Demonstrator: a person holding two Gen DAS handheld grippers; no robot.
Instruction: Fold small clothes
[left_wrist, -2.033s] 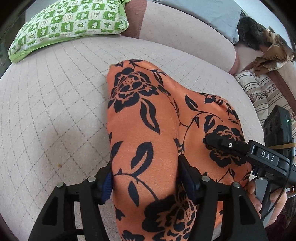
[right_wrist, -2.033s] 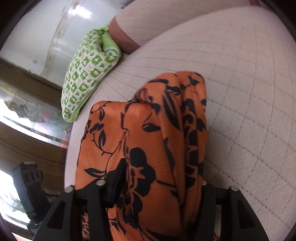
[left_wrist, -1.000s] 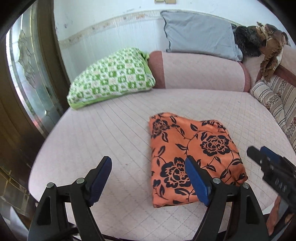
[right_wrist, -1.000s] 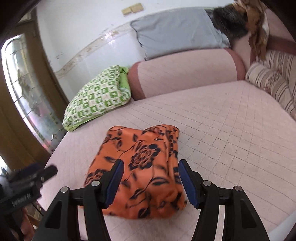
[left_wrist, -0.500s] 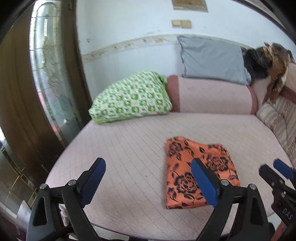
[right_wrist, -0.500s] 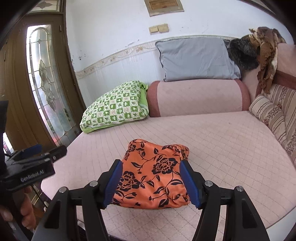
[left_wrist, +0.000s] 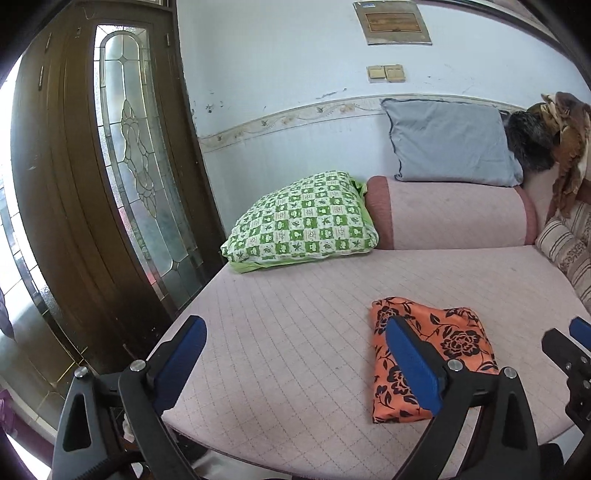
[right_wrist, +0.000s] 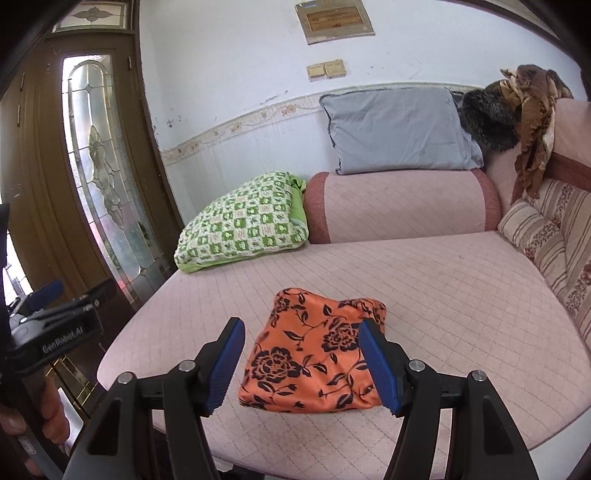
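A folded orange garment with black flowers (left_wrist: 447, 343) lies near the front edge of the pink quilted sofa bed (left_wrist: 295, 325); it also shows in the right wrist view (right_wrist: 314, 358). My left gripper (left_wrist: 295, 358) is open and empty, held back from the bed and left of the garment. My right gripper (right_wrist: 301, 360) is open and empty, pulled back with the garment seen between its blue pads. The right gripper's tip shows in the left wrist view (left_wrist: 569, 343), and the left gripper shows at the left edge of the right wrist view (right_wrist: 59, 317).
A green checked pillow (left_wrist: 303, 221) and a pink bolster (left_wrist: 454, 214) lie at the back, with a grey cushion (left_wrist: 450, 140) above. Striped cushions (right_wrist: 550, 243) line the right side. A wooden door with glass (left_wrist: 129, 166) stands left.
Both grippers let go of the garment, opened, and drew back and up from the bed. The garment stays folded on the bed.
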